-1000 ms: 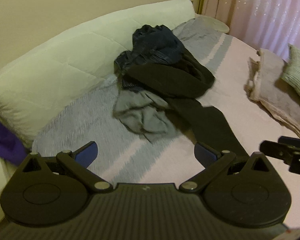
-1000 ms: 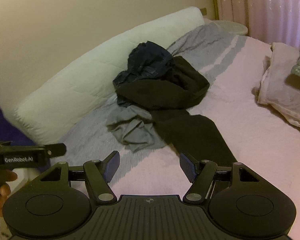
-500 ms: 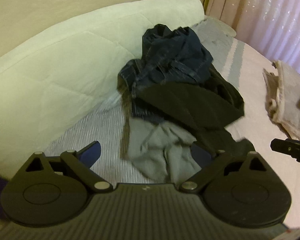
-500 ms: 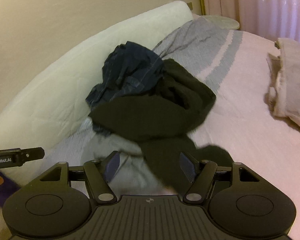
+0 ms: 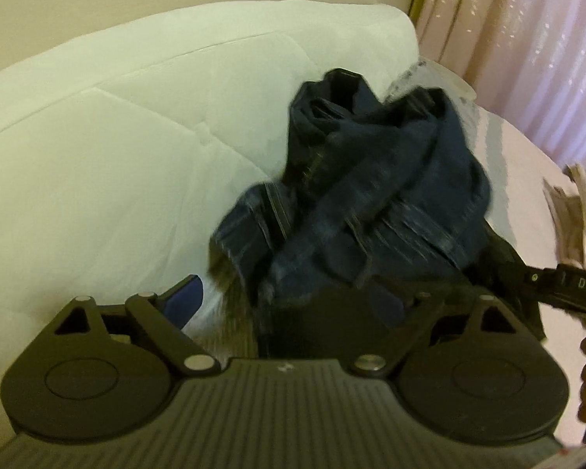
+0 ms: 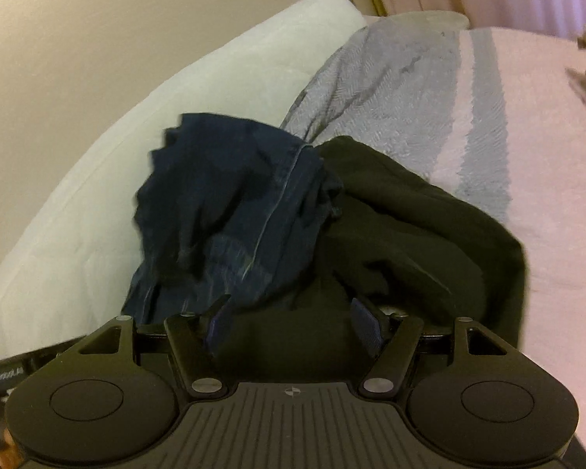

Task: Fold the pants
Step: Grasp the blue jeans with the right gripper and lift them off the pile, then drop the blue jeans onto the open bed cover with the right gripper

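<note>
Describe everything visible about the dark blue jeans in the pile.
The dark blue jeans are denim by the look, with lighter stitched seams and faded patches. They lie crumpled, unfolded, in a heap on the grey-striped bedspread, their far side against the white quilted cushion. A black garment bunches against them on the right and overlaps their near edge. Both hand-held grippers, left and right, are open at the near edge of the pile; neither has closed on the denim.

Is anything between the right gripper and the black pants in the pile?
Nothing visible. The right gripper is open, jaws right at the black pants, whose fabric fills the gap between them. The jeans lie beside, to the left, overlapping the pants' edge, not in the way.
</note>
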### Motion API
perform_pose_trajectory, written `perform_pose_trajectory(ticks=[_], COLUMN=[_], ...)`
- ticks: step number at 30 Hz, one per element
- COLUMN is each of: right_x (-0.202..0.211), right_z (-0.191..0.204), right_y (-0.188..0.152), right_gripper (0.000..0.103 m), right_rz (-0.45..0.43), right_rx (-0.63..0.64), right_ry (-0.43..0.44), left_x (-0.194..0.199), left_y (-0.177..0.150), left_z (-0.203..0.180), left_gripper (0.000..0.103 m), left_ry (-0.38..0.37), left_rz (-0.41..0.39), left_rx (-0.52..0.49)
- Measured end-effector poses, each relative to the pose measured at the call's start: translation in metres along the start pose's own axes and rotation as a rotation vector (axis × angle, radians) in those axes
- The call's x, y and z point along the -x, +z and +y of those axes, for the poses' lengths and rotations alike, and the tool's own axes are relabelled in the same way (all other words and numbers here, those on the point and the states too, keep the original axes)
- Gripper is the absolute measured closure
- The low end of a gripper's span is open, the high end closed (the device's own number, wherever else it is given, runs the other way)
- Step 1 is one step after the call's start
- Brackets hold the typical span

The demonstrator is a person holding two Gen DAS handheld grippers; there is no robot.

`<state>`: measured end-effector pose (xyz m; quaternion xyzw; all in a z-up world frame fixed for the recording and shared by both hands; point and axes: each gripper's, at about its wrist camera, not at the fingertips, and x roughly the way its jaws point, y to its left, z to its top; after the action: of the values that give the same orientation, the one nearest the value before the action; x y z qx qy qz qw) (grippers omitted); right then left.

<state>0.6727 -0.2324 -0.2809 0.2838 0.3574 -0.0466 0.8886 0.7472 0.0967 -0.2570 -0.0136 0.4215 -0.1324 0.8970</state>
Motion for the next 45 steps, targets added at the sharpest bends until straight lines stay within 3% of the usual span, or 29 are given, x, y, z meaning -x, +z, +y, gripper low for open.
perform_pose_trajectory(ticks=[6,10,11,12,14,20,29,33,37,39,42,45], right_x=[-0.048,-0.08,-0.077,-0.072,-0.057,0.013,0.159,0.251,0.36,0.416,0.506,0.586], right_z=[-0.008,0.005,0.011,0.016,0.023,0.048,0.067,0.069,0.044,0.03,0.0,-0.037], right_y=[0.005,0.006,0.007,0.009,0.011,0.03,0.071,0.077,0.066,0.055,0.028,-0.009], right_gripper=[0.039,0.042,0.066,0.072,0.079,0.091,0.097,0.098,0.098,0.098,0.098,0.097], right_rz=[0.004,0.04,0.031,0.025,-0.001,-0.111,-0.328,-0.414,-0.48,-0.485,-0.461,-0.366], right_rx=[-0.142,-0.138,-0.111,-0.08,-0.045,-0.106,-0.123,-0.099,-0.074,-0.023,0.076,0.213], right_ry=[0.102,0.063,0.058,0.058,0.095,0.315,0.552,0.62,0.652,0.647,0.568,0.38], left_x=[-0.031,-0.033,-0.031,-0.028,-0.018,0.031,0.14,0.189,0.242,0.267,0.301,0.328], left_y=[0.026,0.024,0.022,0.02,0.016,0.017,0.025,0.018,0.001,-0.012,-0.04,-0.075], left_z=[0.007,0.014,0.016,0.019,0.022,0.034,0.026,0.005,-0.019,-0.034,-0.065,-0.095], left_gripper=[0.015,0.015,0.015,0.015,0.015,0.016,0.016,0.016,0.016,0.016,0.016,0.016], left_ry=[-0.021,0.002,0.004,0.01,0.035,0.067,0.039,0.011,-0.019,-0.038,-0.069,-0.105], left_rz=[-0.034,-0.028,-0.022,-0.021,-0.028,-0.083,-0.21,-0.249,-0.29,-0.295,-0.275,-0.236], left_rx=[-0.006,0.002,0.004,-0.001,-0.015,0.019,0.082,0.072,0.079,0.073,0.055,0.026])
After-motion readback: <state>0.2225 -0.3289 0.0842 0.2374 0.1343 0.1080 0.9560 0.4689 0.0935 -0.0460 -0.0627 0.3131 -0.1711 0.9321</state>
